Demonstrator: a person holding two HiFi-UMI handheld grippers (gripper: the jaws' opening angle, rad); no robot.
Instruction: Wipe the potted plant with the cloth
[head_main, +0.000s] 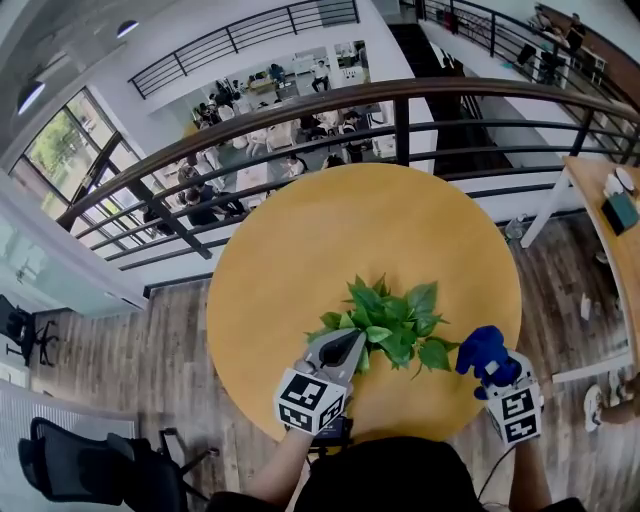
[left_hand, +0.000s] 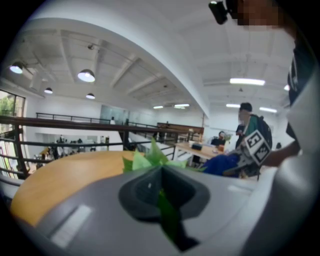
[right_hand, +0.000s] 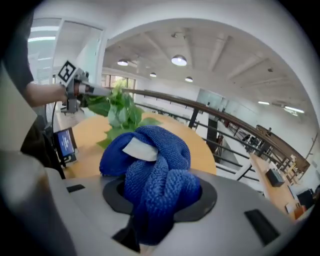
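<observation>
Now left tongs (head_main: 350, 342) pinch a leaf (left_hand: 168, 217) of the plant (head_main: 395, 325), while right tongs (head_main: 497, 372) beside it clutch the cloth (right_hand: 155, 170).

A green leafy potted plant (head_main: 390, 325) is borne near the front edge of a round light-brown wooden table (head_main: 330, 230).

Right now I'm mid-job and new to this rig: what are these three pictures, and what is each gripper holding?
There is no robot arm here: a person holds a two-jaw gripper in each hand. One picture looks down from a camera on their head; the other two look along each gripper's own jaws. On the round wooden table stands a leafy plant. The left gripper is shut on one leaf. The right gripper clamps a bunched blue cloth, just right of the plant in the head view.
</observation>
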